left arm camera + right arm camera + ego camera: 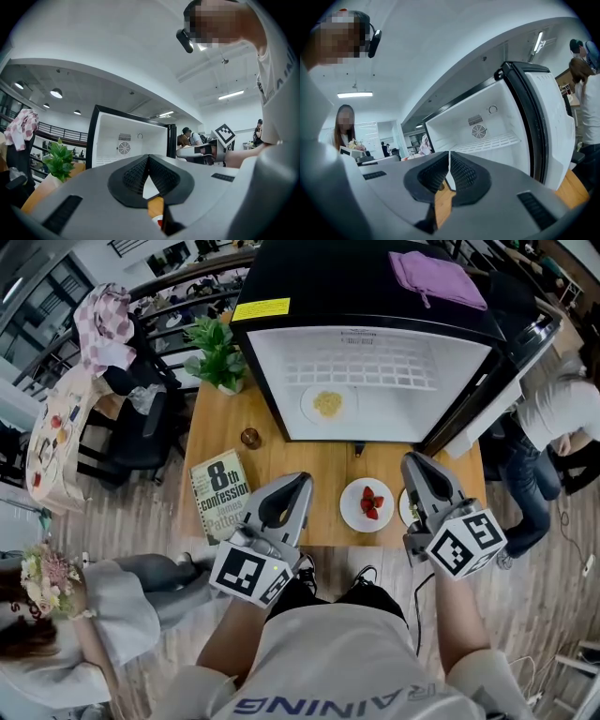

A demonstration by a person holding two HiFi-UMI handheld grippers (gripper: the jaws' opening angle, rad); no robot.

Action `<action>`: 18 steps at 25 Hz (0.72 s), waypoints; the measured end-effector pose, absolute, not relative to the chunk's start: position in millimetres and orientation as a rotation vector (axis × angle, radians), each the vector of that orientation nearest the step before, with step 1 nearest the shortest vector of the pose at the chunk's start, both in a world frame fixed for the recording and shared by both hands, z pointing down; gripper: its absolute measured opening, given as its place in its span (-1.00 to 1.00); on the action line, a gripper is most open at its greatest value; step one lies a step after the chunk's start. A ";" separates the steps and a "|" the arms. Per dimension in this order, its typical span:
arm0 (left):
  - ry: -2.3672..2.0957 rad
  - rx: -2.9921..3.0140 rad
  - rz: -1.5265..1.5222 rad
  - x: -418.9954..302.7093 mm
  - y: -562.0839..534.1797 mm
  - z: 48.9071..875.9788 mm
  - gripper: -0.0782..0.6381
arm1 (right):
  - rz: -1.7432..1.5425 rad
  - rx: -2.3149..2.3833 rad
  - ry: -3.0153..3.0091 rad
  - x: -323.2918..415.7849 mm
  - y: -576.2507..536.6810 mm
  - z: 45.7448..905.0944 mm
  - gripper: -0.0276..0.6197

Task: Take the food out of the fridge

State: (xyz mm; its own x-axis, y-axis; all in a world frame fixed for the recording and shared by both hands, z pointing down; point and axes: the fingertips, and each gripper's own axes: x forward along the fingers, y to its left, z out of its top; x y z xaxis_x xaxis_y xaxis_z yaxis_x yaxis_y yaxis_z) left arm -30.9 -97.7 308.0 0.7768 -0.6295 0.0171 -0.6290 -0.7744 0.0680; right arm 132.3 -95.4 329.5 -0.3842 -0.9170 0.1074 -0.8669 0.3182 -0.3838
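The small black fridge (272, 381) stands open on the wooden table (300, 451). Inside it lies a white plate of yellow food (328, 403). In front of it on the table sits a white plate of strawberries (367, 504). A second plate (405, 509) is mostly hidden behind my right gripper. My left gripper (302, 482) hovers left of the strawberry plate, jaws shut and empty. My right gripper (411, 463) is to its right, also shut and empty. Both point level at the fridge's white inside (126, 140) (487, 131), with tips meeting in the left gripper (148, 158) and right gripper (449, 155) views.
A book (219, 495) lies on the table's left part, a small brown object (249, 438) beyond it, and a potted plant (217, 357) at the back left. A purple cloth (436, 279) lies on the fridge top. The fridge door (548, 122) hangs open at right. People stand around.
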 end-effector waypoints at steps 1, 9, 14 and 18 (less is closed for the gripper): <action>-1.030 2.892 -0.009 -31.9 -98.0 308.1 -0.76 | -0.624 -1.663 2.428 132.8 -98.9 334.7 -0.83; -1.079 2.841 0.007 -54.0 -102.6 319.1 -0.76 | -1.105 -1.607 2.188 128.4 -140.0 399.0 -0.74; -1.122 2.809 0.022 -69.6 -110.1 329.6 -0.76 | -1.358 -1.520 2.018 114.5 -178.3 444.0 -0.52; -1.149 2.793 0.038 -83.2 -118.4 338.0 -0.76 | -1.508 -1.473 1.861 106.1 -207.2 481.1 -0.44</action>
